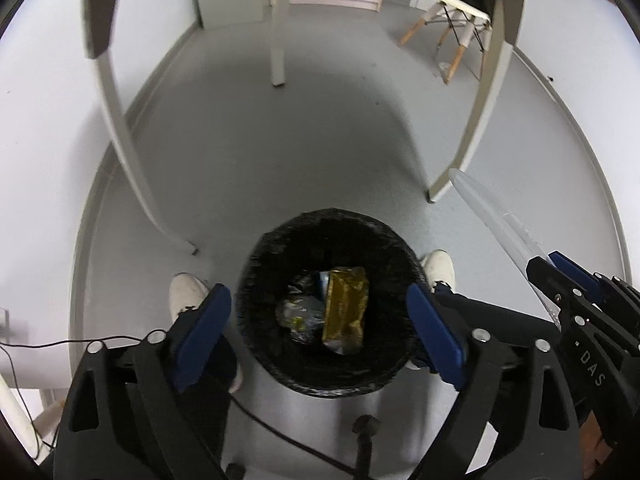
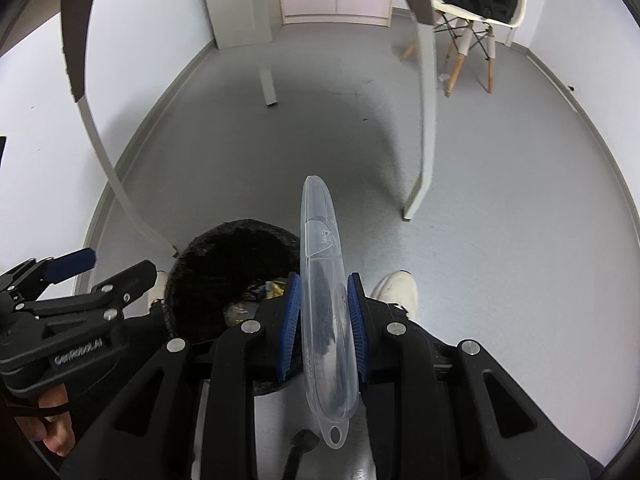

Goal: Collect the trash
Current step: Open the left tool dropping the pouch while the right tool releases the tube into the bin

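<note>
Currently, your left gripper (image 1: pixel 320 320) gapes empty over the bin (image 1: pixel 256 280) (gold wrapper (image 1: pixel 346 304), perhaps foil, inside); right gripper (image 2: pixel 323 320) clamps a clear case (image 2: pixel 320 264).

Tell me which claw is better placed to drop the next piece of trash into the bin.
Right. The right claw is shut on a clear plastic case beside the black-lined trash bin. The left claw hangs open and empty over the bin, a gold wrapper already inside.
</note>
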`<move>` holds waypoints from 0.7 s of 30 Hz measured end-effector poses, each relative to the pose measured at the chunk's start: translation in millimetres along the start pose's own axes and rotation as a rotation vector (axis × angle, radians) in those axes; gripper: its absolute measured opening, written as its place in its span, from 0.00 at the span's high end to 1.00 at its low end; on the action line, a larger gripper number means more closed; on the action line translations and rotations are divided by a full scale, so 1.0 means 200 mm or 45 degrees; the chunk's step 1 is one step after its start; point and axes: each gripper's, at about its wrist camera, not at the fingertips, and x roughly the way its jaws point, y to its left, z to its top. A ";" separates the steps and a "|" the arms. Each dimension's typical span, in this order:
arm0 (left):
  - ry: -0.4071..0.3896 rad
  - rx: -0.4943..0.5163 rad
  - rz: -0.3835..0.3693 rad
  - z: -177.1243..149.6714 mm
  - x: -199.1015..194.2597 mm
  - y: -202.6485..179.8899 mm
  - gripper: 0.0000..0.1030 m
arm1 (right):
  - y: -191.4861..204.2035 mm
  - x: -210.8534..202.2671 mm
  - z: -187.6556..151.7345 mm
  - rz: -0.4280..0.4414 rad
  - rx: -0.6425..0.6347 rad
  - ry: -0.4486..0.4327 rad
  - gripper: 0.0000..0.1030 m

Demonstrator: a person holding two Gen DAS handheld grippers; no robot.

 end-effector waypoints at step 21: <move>-0.016 -0.128 0.063 -0.07 -0.07 0.39 0.06 | 0.40 0.10 0.06 0.043 -0.134 0.042 0.77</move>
